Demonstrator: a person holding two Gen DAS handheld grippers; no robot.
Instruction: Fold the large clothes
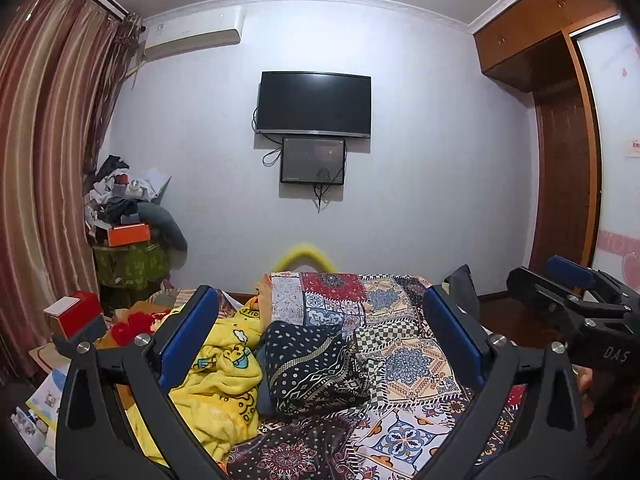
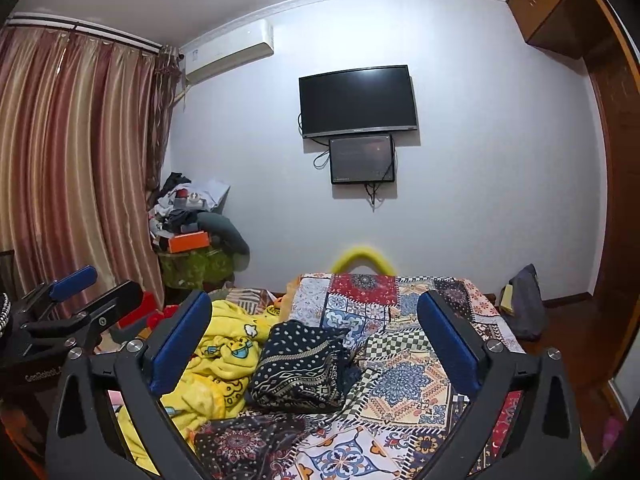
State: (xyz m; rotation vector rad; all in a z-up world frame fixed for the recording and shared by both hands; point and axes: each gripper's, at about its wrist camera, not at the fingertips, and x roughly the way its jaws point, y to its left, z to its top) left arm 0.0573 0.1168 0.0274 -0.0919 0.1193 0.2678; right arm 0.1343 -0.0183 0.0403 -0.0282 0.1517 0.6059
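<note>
- Both grippers, left gripper [image 1: 320,340] and right gripper [image 2: 316,344], hover spread wide, holding nothing
- Dark patterned garment [image 1: 312,364] lies bunched on the bed [image 1: 404,364], straight ahead, slightly nearer the left

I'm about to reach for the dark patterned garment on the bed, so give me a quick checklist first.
1. Left gripper open and holding nothing: ok.
2. Right gripper open and holding nothing: ok.
3. Dark patterned garment in view between both grippers: ok.
4. Garment spread flat for folding: not ok, bunched.
5. Yellow cartoon blanket apart from garment: not ok, they touch.
6. Patchwork bedspread bare on the right for folding: ok.
</note>
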